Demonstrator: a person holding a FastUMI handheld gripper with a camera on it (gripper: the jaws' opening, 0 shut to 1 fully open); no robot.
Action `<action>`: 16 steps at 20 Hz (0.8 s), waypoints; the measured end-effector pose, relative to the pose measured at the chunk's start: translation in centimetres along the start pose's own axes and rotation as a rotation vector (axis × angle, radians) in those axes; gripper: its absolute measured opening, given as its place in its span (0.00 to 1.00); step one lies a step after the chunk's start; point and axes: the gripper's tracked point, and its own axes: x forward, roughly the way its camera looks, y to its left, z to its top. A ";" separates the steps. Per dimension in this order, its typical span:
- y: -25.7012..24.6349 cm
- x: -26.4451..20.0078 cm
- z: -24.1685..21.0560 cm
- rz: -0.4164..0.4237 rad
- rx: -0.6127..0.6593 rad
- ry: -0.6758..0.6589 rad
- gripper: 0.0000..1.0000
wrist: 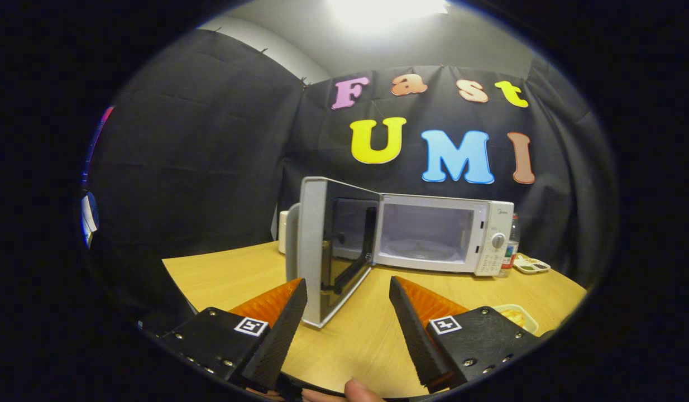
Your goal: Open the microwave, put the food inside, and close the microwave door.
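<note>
Off to my far left, behind the open door, a pale cylinder-shaped container [282, 231] stands on the wooden counter [233, 273] against the black cloth wall. Next comes the microwave door [322, 245], swung wide out toward me on its left hinge, its lower corner reaching down to just ahead of my left finger [277, 329]. My gripper [348, 329] is held level and low over the counter, pointing straight at the microwave [434, 234], with its fingers spread wide apart and nothing between them but bare wood; it has hold of nothing. A fingertip of my hand [355, 389] shows at the base of the gripper, between the two fingers. Beyond the fingers the microwave sits well back on the counter, its white cavity open to view with the glass turntable [420, 249] lying in it and the control panel with a round knob [498, 240] on its right side. Just right of the microwave stands a bottle [512, 243], and beside that a small tray [531, 263] with something on it that I cannot make out. The food container [517, 317], a pale dish with yellowish food in it, rests on the counter just beside my right finger [414, 329], on its outer side, partly hidden by the gripper body.
</note>
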 end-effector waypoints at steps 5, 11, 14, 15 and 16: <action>-9.8 -0.4 -3.4 -0.161 -0.054 0.099 0.90; -18.1 -1.6 -7.4 -0.252 0.040 0.257 0.90; -20.5 -2.0 -8.6 -0.272 0.069 0.324 0.90; -20.9 -2.0 -8.8 -0.273 0.081 0.345 0.90; -21.0 -1.8 -9.4 -0.262 0.097 0.368 0.90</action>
